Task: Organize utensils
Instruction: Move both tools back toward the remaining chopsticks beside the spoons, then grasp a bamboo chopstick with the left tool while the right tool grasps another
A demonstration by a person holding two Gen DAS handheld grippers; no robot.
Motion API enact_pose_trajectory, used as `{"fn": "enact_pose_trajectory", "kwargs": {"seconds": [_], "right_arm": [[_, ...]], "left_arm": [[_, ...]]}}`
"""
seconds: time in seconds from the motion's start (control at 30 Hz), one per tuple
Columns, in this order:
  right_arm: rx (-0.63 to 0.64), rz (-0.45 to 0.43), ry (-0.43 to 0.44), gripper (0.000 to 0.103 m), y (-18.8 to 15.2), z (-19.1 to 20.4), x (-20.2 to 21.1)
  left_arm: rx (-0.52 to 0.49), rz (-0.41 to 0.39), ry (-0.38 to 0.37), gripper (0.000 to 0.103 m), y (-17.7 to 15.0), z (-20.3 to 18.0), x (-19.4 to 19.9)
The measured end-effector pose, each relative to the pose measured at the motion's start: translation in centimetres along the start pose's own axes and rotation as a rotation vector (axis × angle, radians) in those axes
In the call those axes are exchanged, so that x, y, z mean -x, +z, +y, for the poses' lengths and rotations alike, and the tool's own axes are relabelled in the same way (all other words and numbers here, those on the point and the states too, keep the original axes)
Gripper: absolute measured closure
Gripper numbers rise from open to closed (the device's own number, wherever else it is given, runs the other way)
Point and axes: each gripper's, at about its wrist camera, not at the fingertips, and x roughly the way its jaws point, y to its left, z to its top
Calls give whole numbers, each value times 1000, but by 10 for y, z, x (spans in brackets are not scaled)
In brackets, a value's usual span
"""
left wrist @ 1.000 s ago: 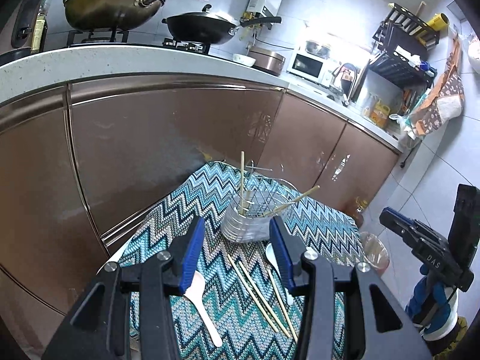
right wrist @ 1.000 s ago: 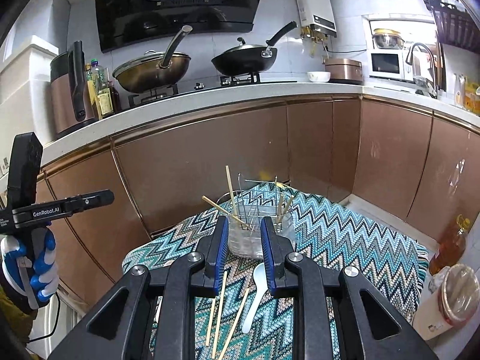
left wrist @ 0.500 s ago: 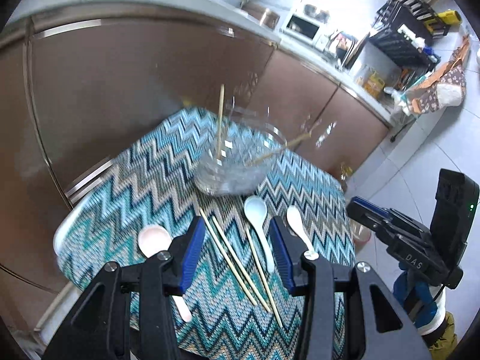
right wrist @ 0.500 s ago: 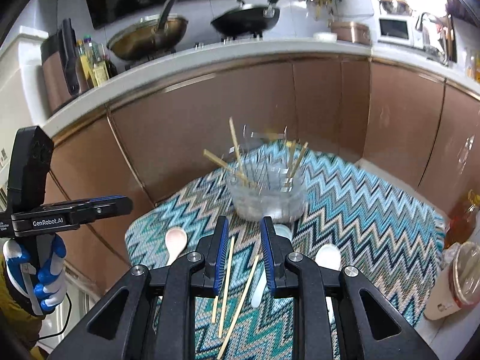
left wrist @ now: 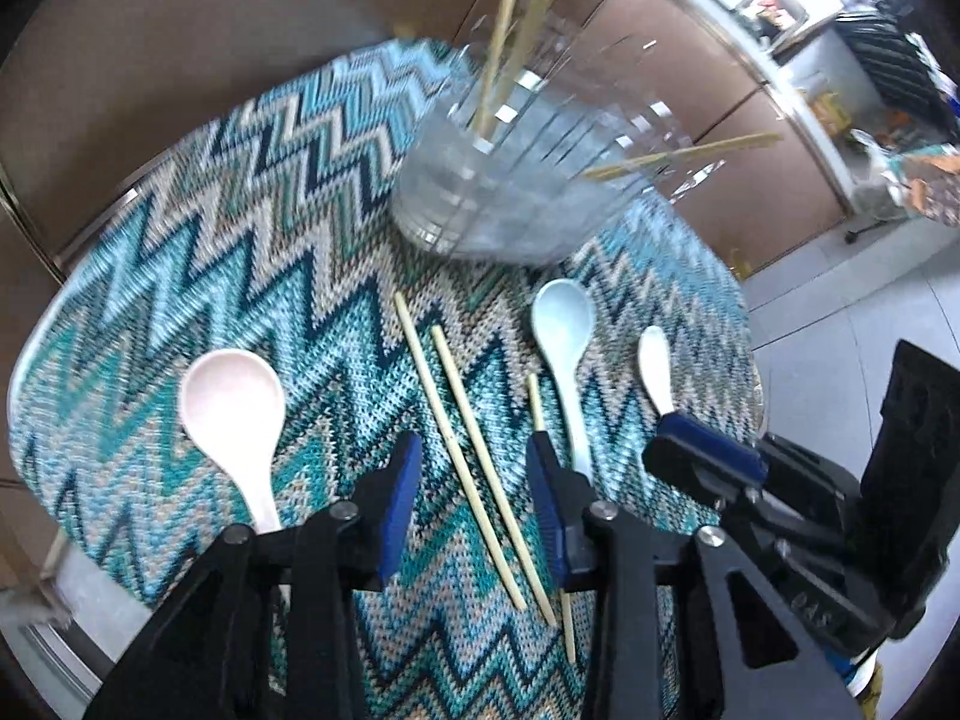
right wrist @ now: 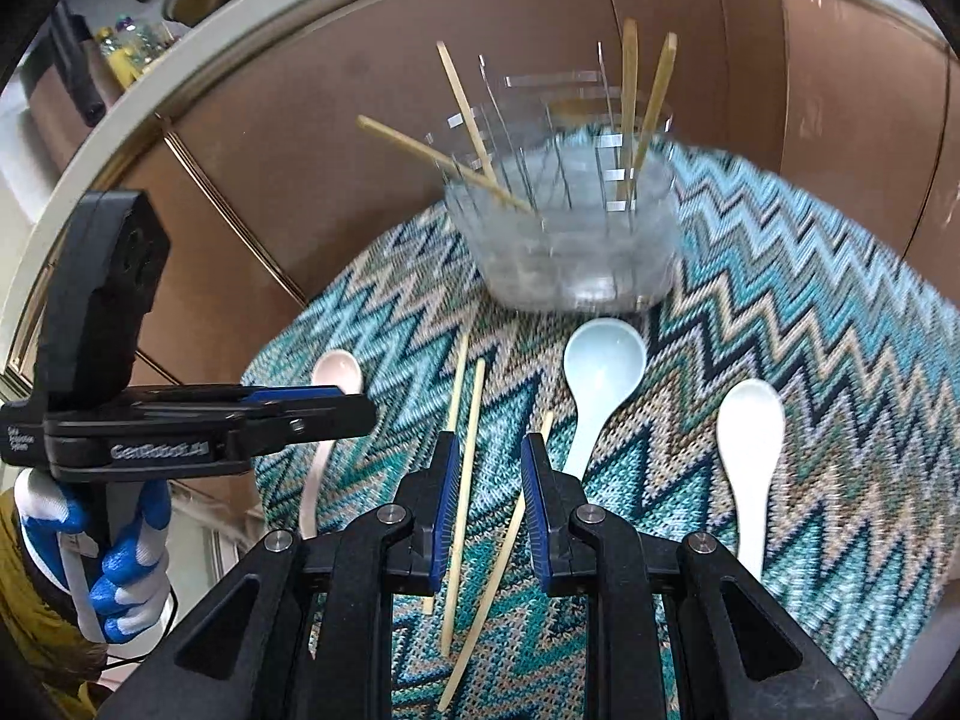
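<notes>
A clear holder (left wrist: pixel 510 198) (right wrist: pixel 570 240) with several chopsticks stands on a zigzag mat (left wrist: pixel 240 276) (right wrist: pixel 810 360). Three loose chopsticks (left wrist: pixel 462 450) (right wrist: pixel 465 480) lie in front of it. A pink spoon (left wrist: pixel 231 408) (right wrist: pixel 333 375), a light blue spoon (left wrist: pixel 564 330) (right wrist: pixel 603 372) and a white spoon (left wrist: pixel 654 366) (right wrist: pixel 750 450) lie beside them. My left gripper (left wrist: pixel 471 498) is open above the chopsticks. My right gripper (right wrist: pixel 489 504) is open above the same chopsticks, and also shows in the left wrist view (left wrist: pixel 708 462).
Brown cabinet doors (right wrist: pixel 360 180) and a pale countertop edge (right wrist: pixel 120 138) rise behind the round table. The table's rim (left wrist: pixel 36 336) curves at the left. Grey floor tiles (left wrist: pixel 840 330) lie to the right.
Both grippers have tilted down and come closer to the mat and the loose chopsticks. The stove and counter have left the views. Both stay open.
</notes>
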Motion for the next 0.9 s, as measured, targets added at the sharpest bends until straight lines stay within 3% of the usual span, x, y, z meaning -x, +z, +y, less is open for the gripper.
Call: {"fn": "enact_pose_trajectory", "kwargs": {"seconds": [0.33, 0.9], "right_arm": [[1, 107, 30, 84, 12, -12, -45], [-10, 245, -20, 88, 19, -20, -103]], "left_arm": [[63, 86, 68, 85, 24, 11, -48], [72, 138, 127, 93, 46, 2, -90]]}}
